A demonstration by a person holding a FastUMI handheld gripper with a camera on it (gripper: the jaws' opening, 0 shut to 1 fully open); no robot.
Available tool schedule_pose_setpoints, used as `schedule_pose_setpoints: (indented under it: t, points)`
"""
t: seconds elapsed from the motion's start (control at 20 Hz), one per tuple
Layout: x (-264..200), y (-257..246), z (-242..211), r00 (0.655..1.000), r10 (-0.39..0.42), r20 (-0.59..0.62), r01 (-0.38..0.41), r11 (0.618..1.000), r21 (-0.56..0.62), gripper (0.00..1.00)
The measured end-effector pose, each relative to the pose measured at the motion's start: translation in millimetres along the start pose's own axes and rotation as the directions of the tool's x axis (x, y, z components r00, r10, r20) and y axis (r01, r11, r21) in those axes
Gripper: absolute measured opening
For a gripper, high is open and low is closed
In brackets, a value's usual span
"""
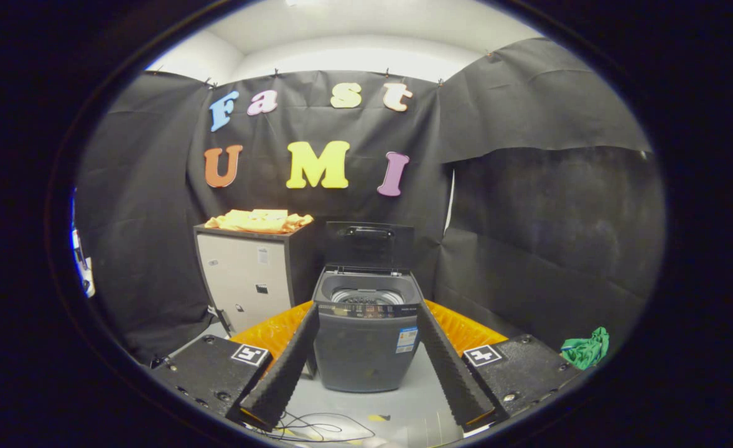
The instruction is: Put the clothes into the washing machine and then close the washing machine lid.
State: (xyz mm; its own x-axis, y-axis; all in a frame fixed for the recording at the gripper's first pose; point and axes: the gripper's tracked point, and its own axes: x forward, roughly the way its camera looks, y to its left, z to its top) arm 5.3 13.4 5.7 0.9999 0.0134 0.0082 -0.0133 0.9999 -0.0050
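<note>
A dark grey top-loading washing machine [366, 339] stands on the floor straight ahead, framed between my fingers. Its lid [369, 246] is raised upright at the back, and the drum opening [366, 297] shows below it. A crumpled yellow-orange garment [259, 220] lies on top of a grey cabinet [248, 283] to the left of the machine. My gripper [366, 358] is open, with nothing held; its fingers [282, 373] spread wide on either side of the machine, well short of it.
An orange mat [466, 330] lies under and behind the machine. A green cloth [586, 350] sits on the floor to the right of the right finger. Loose cables [317, 428] trail on the pale floor close below the fingers. Black cloth walls enclose the booth.
</note>
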Motion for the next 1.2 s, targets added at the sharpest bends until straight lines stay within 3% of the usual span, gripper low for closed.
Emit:
schedule_pose_setpoints:
  t: [0.45,0.7,1.2]
  points:
    - [26,15,36,1.000,0.005,-0.007,-0.005,1.000,0.005,0.99]
    - [58,32,82,1.000,0.018,0.008,-0.019,1.000,0.016,0.99]
    - [180,89,193,0.995,0.104,0.012,-0.104,0.994,0.037,0.99]
